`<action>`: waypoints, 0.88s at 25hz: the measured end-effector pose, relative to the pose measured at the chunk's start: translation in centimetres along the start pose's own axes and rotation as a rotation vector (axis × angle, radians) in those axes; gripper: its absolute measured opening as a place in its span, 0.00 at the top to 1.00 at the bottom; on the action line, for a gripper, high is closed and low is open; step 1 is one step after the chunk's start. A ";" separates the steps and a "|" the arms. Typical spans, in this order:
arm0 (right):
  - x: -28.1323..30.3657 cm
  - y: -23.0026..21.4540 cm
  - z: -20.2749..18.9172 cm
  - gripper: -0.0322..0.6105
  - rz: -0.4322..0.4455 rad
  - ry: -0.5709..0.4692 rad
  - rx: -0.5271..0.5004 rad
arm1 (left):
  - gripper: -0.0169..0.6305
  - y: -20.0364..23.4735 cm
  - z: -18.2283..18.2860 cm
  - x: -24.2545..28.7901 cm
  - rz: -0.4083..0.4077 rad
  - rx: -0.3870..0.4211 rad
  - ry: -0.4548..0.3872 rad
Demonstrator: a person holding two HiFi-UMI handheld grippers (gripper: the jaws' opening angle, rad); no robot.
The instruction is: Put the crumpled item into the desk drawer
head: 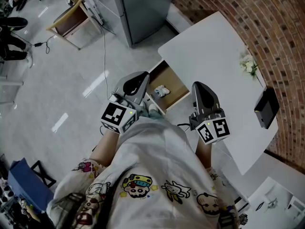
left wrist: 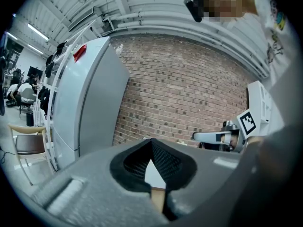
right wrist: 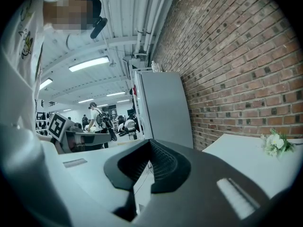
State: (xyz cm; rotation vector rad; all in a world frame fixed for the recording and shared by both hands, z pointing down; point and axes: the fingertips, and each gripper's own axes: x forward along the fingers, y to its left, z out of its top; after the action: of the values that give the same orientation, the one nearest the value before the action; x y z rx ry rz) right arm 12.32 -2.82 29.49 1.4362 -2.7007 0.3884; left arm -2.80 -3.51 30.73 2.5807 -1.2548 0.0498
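Observation:
The desk drawer [head: 177, 82] stands pulled open under the white desk's [head: 214, 46] near edge. A small pale crumpled item [head: 162, 90] lies inside it on the wooden bottom. My left gripper [head: 141, 78] hovers just left of the drawer, its jaws shut and empty; in the left gripper view [left wrist: 151, 143] the tips meet with nothing between them. My right gripper [head: 200, 86] is over the desk's front edge, right of the drawer, also shut and empty [right wrist: 150, 143]. Each gripper shows in the other's view: the right gripper [left wrist: 218, 137] and the left gripper [right wrist: 80, 137].
A tall grey fridge [head: 143, 8] stands left of the desk, against a brick wall [head: 267, 27]. On the desk are a small white flower bunch [head: 249, 66] and a black device [head: 267, 108]. A wooden cabinet [head: 71, 20] sits on the glossy floor at far left.

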 end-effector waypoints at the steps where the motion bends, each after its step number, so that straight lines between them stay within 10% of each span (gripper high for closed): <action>1: 0.0 0.0 0.0 0.94 -0.002 -0.001 0.000 | 0.97 0.0 0.0 0.0 0.001 0.000 -0.001; 22: 0.7 0.3 -0.3 0.94 -0.012 0.000 0.005 | 0.98 1.2 -0.3 -0.2 0.011 -0.005 0.004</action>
State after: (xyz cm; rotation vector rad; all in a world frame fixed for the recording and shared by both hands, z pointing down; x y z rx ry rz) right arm 11.69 -3.15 29.80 1.4525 -2.6918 0.3949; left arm -3.85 -3.99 31.23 2.5682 -1.2655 0.0541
